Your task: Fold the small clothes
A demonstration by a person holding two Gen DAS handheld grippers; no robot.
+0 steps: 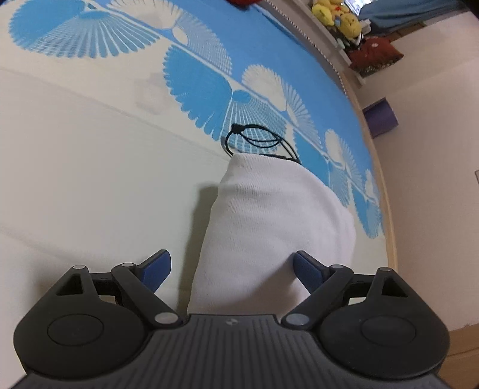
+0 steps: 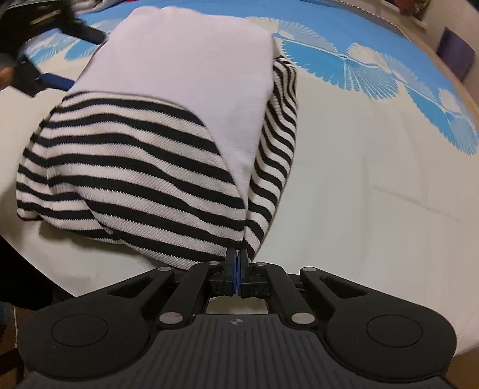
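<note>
— What's the biggest thing you see from where you stand?

— The bed, covered with a cream sheet printed with blue fan-shaped patterns [image 1: 89, 185]. Everything lies on it.

— And the clothes?

— One small knitted garment, white on one part and black-and-white striped on the other [image 2: 140, 161]. It is bunched and partly lifted off the sheet, its far white part resting on the bed. From the other side only the white cloth shows, draped down toward the left hand-held gripper.

— Who has hold of it?

— The right hand-held gripper [image 2: 236, 263]. Its blue pads are pressed together on a striped edge of the garment, and the cloth hangs and folds away from that pinch.

— The left one?

— The left hand-held gripper [image 1: 232, 263] stands wide open. The white cloth runs between its two blue pads, but neither seems to press on it; the right-side pad is just beside the fabric, the other stands apart.

— Anything smaller?

— A thin black elastic cord with a knot [image 1: 257, 139] lies on the sheet at the far end of the white cloth. Beyond the bed's edge sit yellow plush toys [image 1: 335, 15] on a shelf, and a purple box [image 1: 380, 118] stands near the wall.
</note>
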